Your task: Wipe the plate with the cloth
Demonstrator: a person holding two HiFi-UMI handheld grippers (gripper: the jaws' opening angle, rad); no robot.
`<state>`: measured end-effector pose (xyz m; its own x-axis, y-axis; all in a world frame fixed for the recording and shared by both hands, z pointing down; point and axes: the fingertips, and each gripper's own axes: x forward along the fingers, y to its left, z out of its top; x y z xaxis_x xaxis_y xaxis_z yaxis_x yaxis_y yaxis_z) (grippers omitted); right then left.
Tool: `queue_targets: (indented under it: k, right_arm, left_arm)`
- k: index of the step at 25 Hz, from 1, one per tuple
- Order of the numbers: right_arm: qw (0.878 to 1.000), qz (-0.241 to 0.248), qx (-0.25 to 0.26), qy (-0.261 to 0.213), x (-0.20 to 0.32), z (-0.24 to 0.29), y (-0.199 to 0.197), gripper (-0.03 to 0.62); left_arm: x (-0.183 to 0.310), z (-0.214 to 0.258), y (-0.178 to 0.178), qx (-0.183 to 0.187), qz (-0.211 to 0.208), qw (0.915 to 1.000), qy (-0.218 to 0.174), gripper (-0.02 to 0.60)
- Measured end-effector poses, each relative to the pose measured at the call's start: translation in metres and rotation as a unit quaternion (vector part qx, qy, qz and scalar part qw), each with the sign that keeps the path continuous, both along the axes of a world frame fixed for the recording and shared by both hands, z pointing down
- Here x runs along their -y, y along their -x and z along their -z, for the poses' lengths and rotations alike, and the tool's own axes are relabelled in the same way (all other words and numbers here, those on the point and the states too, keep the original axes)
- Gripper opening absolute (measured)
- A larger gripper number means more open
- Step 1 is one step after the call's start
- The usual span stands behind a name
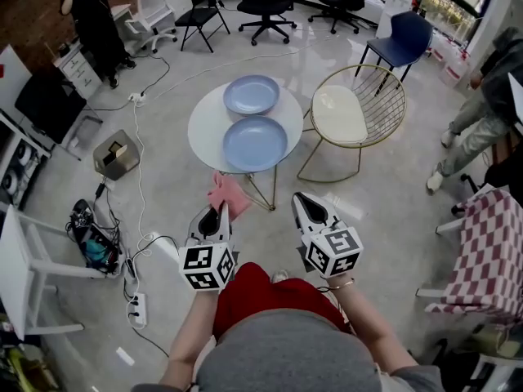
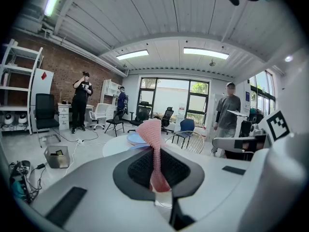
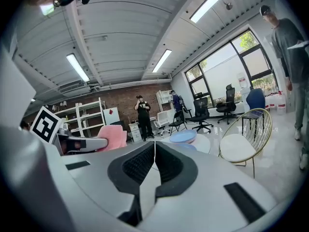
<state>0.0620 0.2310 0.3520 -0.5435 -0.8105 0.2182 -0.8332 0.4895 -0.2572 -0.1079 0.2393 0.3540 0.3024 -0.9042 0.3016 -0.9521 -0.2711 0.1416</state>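
Pink cloth (image 1: 231, 194) sits pinched between the jaws of my left gripper (image 1: 214, 216), its loose end standing up past the tips. My right gripper (image 1: 307, 203) has its jaws pressed together with nothing between them. I hold both over the floor, near the round white table (image 1: 202, 129) but short of it. Two blue plates lie on that table, the nearer plate (image 1: 255, 143) close against the farther plate (image 1: 252, 95). A gold wire chair (image 1: 359, 109) stands just beside the table.
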Motion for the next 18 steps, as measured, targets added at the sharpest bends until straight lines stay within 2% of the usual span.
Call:
queue_targets:
  k: [9,18]
  right_arm:
    - [1.000,-0.005,0.007,0.006,0.023,-0.008,-0.014,0.030]
    - [0.999,-0.025,-0.001,0.022,0.085,-0.022,-0.009,0.031]
  left_arm:
    - [0.024,-0.006,-0.006,0.006,0.006,0.9999,0.007,0.029]
    - [0.100,-0.019,0.009,-0.003,0.000,0.9999,0.015,0.029]
